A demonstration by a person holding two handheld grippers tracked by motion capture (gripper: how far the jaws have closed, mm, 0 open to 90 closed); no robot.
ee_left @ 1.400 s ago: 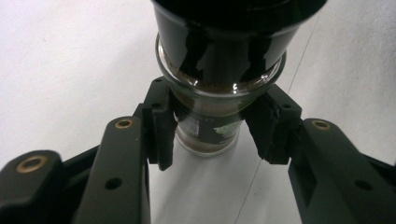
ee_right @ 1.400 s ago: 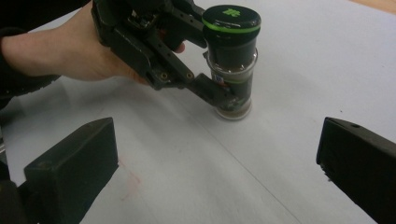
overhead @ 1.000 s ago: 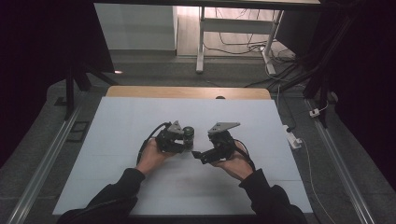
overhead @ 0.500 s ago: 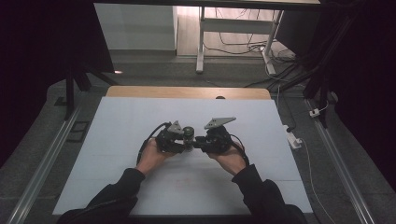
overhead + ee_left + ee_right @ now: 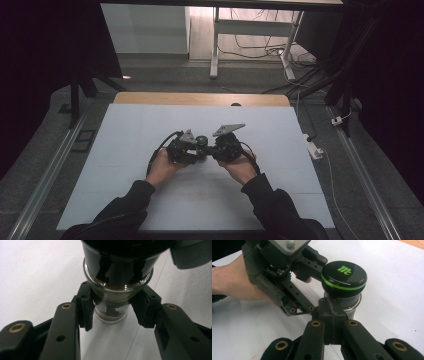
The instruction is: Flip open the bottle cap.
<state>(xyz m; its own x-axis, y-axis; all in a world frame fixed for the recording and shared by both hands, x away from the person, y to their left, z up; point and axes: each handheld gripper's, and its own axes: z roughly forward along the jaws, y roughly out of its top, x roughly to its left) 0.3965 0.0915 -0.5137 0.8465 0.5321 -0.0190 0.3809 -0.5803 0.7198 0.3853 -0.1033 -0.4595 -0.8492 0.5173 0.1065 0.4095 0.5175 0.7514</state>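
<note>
Glass spice jar (image 5: 110,302), black green-banded cap (image 5: 344,277), upright mid-table (image 5: 125,200): left gripper (image 5: 111,308) jaws clasp its body, right gripper (image 5: 329,315) jaws closed empty beside it; uncapping apparently pending, needing a cap grip.

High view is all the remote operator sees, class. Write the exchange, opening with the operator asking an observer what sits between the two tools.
Observer: A small glass jar with brown contents and a black lid with a green band.
Operator: Which tool holds it?
Observer: The left tool; its pads flank the glass below the lid.
Operator: And the right one?
Observer: The right tool is shut on nothing, its tip beside the jar.
</note>
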